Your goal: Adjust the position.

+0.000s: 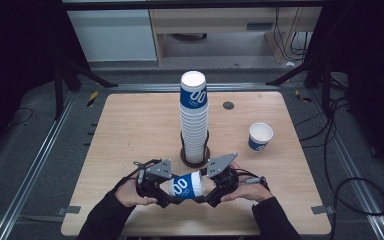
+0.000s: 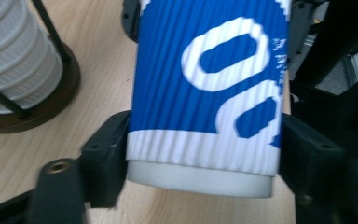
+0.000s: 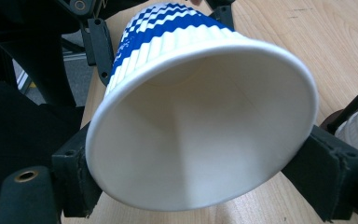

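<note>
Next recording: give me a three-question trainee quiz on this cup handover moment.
1. True or false: the sideways paper cup is clamped by both the left tongs and the right tongs.
2. Which end faces the right tongs? A) open mouth B) closed base
3. What stands upright near the table's right edge?

Key: 1 true; 2 A; 3 a single paper cup, apart from the cup stack in its holder.

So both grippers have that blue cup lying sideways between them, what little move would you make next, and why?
Probably ease the left gripper open. It clamps the blue cup's base end and the right gripper clamps the rim, so one must let go before the cup can go to the cup stack.
</note>
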`<action>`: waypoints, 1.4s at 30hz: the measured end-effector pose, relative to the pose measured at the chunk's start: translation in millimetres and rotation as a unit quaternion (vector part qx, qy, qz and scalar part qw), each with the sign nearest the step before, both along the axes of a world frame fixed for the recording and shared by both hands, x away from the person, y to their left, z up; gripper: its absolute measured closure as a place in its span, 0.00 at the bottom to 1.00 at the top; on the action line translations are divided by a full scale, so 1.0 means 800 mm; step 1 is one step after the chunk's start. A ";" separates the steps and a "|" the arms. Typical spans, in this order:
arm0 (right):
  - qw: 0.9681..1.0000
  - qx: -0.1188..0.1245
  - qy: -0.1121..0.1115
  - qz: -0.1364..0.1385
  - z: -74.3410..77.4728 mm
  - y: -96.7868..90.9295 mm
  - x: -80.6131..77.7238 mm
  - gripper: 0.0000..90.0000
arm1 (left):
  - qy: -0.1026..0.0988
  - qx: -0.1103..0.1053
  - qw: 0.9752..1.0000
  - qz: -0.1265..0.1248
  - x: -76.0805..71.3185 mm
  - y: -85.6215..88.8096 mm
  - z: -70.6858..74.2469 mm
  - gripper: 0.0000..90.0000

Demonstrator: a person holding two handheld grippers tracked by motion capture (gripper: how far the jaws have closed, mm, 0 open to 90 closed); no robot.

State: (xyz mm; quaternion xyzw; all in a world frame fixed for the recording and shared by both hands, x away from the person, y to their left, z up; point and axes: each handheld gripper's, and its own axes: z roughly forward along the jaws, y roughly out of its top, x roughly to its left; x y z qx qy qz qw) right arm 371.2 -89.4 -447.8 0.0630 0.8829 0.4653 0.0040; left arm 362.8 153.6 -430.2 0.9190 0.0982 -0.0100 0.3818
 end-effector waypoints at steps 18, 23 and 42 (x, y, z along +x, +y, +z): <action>0.995 0.068 0.007 -0.075 0.020 -0.028 0.013 0.07 | -0.020 -0.063 0.994 0.082 0.017 0.032 0.009 0.30; 0.991 0.086 0.007 -0.099 0.023 -0.036 0.017 0.07 | -0.032 -0.104 0.989 0.099 0.015 0.036 0.015 0.30; 0.987 0.130 0.054 -0.076 0.020 -0.025 0.016 0.07 | -0.030 -0.135 0.989 0.060 -0.001 0.005 0.004 0.30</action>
